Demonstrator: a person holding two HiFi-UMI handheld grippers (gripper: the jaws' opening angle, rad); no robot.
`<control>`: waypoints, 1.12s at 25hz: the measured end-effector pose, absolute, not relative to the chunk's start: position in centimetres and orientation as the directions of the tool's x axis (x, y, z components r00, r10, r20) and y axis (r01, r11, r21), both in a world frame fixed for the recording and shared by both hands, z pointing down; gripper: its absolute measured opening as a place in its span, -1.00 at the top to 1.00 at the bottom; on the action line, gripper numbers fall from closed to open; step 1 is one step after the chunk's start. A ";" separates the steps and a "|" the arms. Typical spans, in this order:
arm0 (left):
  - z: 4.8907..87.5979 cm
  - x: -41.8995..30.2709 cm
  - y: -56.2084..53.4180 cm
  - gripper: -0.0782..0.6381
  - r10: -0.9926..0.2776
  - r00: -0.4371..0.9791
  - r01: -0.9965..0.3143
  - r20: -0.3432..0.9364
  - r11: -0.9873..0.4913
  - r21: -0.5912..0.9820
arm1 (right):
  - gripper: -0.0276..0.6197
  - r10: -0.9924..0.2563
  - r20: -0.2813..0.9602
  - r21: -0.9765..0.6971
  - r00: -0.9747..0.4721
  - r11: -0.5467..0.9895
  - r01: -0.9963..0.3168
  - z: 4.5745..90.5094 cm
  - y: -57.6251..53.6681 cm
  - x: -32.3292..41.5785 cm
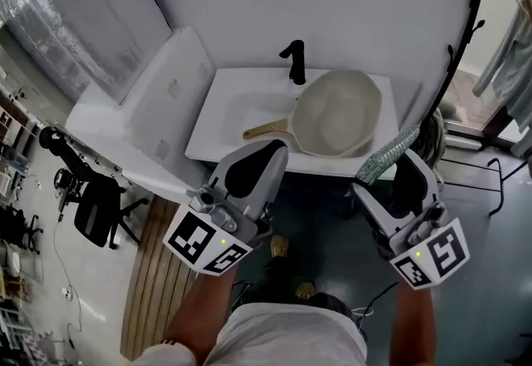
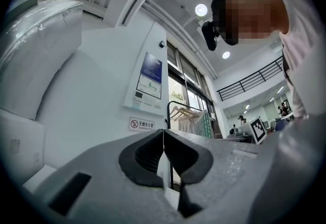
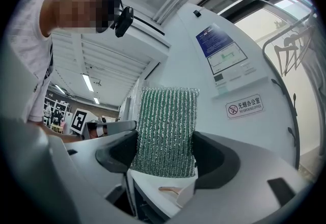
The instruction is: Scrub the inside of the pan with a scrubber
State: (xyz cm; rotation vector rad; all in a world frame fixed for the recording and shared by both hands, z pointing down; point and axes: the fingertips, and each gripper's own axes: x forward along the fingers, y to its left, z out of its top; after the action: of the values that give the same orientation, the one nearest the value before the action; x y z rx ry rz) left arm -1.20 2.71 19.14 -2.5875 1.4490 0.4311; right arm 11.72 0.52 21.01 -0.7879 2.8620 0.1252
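L. gripper [image 2: 163, 147]: jaws clenched, nothing betw. them. R. gripper [image 3: 164, 159]: clamped on green scrubber [image 3: 165, 126], held upright, apart from pan. Cream pan [image 1: 337, 115] lies in white sink [image 1: 206, 133], handle pointing left, just below black faucet [image 1: 293, 62].

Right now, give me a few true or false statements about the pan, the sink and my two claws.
1. The right claw is shut on the scrubber. True.
2. The left claw grips the pan's handle. False: it is shut on nothing, short of the sink.
3. The pan sits at the sink with its handle pointing to the person's left. True.
4. The scrubber is rubbing the inside of the pan. False: it is held up in the air, clear of the pan.
5. The faucet is white. False: it is black.
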 end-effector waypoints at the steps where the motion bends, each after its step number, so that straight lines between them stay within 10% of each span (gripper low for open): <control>1: 19.2 -1.5 2.0 0.73 -0.809 0.494 -0.851 -0.319 -0.526 0.015 | -0.14 -0.503 -0.187 0.037 -0.844 0.855 -0.517 20.9 -0.2 11.5; 28: 28.2 -12.1 -19.4 0.73 -0.760 0.647 -0.762 -0.066 -0.646 -0.036 | -0.14 -0.669 -0.073 0.032 -0.740 0.740 -0.672 23.7 -19.0 0.7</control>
State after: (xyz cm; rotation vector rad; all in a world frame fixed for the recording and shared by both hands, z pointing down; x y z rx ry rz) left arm -12.06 -19.42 28.21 -2.7960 1.2932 0.0684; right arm 0.74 -18.98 23.66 -1.1100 2.8772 0.0874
